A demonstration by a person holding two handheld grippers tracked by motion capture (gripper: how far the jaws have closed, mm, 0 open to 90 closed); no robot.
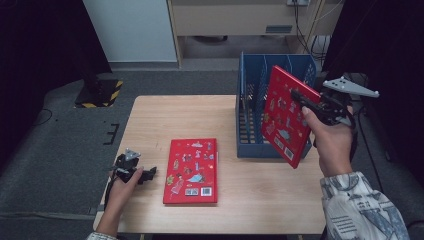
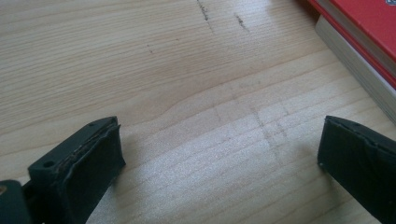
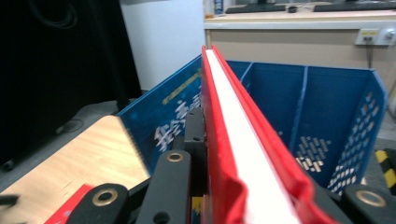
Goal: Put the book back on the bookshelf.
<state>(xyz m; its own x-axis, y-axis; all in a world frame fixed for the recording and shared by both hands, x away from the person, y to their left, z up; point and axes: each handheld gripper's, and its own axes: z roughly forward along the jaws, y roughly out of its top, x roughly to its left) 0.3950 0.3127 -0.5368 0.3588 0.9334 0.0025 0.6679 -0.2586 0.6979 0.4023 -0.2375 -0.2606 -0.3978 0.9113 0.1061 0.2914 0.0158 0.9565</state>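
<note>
The right gripper [image 1: 306,102] clamps a red picture book [image 1: 287,115] on edge, its long side running upright and slightly tilted, in the air at the blue crate [image 1: 250,125], while the left gripper [image 1: 145,175] rests wide open on the table [image 1: 250,190] beside a second red book [image 1: 191,171] lying flat.

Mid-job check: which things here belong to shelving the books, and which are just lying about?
In the job:
- held red book, clamped in the right claw
- blue file rack, just behind it
- second red book, flat on the table
- left claw, open, beside it

Lying about:
- black-and-yellow striped base on the floor
</note>
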